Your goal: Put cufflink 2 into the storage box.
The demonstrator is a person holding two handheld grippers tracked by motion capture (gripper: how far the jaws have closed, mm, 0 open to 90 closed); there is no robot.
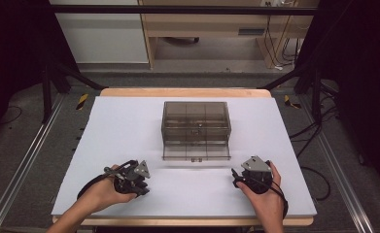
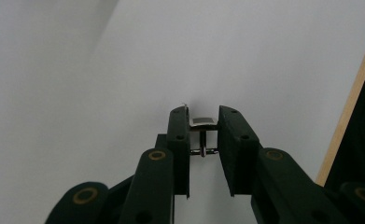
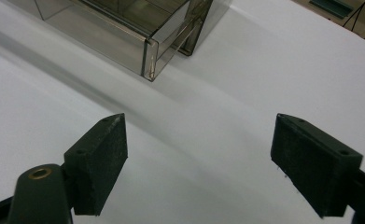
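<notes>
I have the left gripper [image 2: 202, 122] closed narrow on a small metal clip [image 2: 203, 123], which sits pinched between its pads just above the white counter [image 1: 129, 121], well in front and to the left of the smoky clear drawer box [image 1: 196, 127]. The box's bottom drawer [image 1: 196, 151] already stands pulled out toward me, so I judge pickup and opening done. My right gripper [image 3: 199, 154] hangs wide and empty, front-right of the box. Left to do, I reckon: carry the clip over, drop it in the drawer, push it shut.
</notes>
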